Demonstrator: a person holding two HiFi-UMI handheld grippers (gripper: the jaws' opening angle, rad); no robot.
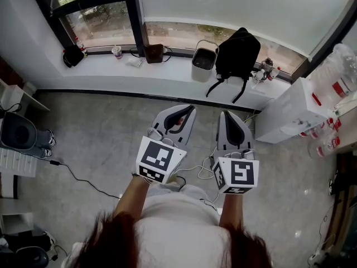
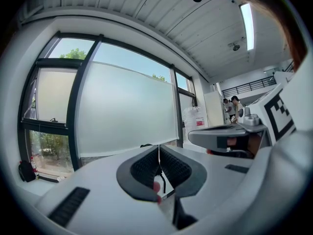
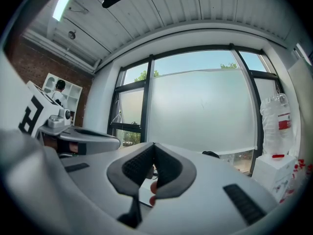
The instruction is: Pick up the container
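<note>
A pale bucket-like container (image 1: 203, 64) with a handle stands on the windowsill, beside a black backpack (image 1: 237, 51). Both grippers are held side by side in front of the person, well short of the sill and above the floor. The left gripper (image 1: 186, 109) is shut with nothing between its pads, and its ribbed pads meet (image 2: 159, 146) against the frosted window. The right gripper (image 1: 229, 115) is also shut and empty, pads together (image 3: 153, 145). Each gripper view shows the other gripper at its side. The container is not visible in either gripper view.
On the sill are a cup (image 1: 116, 51), a dark bag (image 1: 154, 53) and small items. A white cabinet (image 1: 290, 114) and large water bottles (image 1: 336, 71) stand at the right. A cable (image 1: 72, 175) runs across the grey floor, and a dark round appliance (image 1: 19, 130) stands at the left.
</note>
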